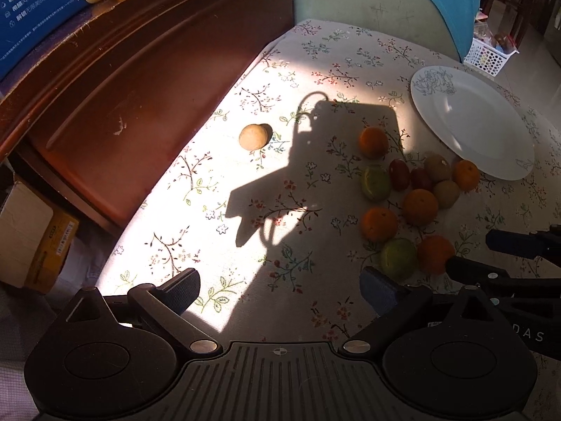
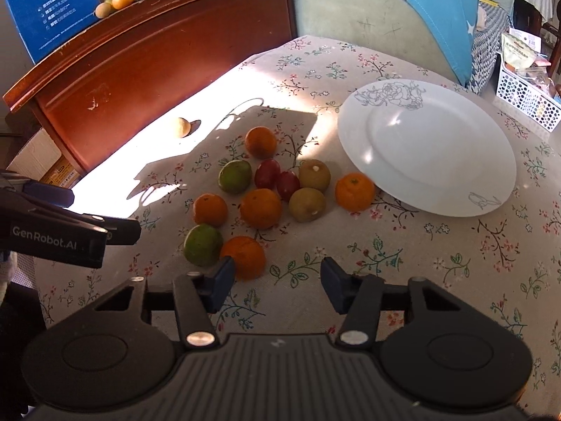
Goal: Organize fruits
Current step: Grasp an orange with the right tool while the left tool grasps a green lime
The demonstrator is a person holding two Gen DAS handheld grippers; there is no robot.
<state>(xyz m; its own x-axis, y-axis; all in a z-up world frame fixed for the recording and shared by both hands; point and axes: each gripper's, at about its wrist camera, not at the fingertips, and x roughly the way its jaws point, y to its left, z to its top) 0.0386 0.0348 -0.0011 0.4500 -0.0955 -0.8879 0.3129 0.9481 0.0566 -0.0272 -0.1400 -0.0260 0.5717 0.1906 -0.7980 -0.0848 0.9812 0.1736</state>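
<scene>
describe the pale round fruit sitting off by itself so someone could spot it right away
Start at the white plate on the floral tablecloth, then cross the cluster of oranges, limes and kiwis toward the wooden cabinet. In the bright sun patch lies one pale tan fruit. Unlike the rest, it touches nothing and stands well apart.

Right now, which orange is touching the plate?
The orange at the right end of the pile, beside the two kiwis. It sits against the plate's rim; the other four lie farther left.

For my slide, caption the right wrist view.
Open right gripper hovers beside a pile of fruit, near an empty white plate.
</scene>
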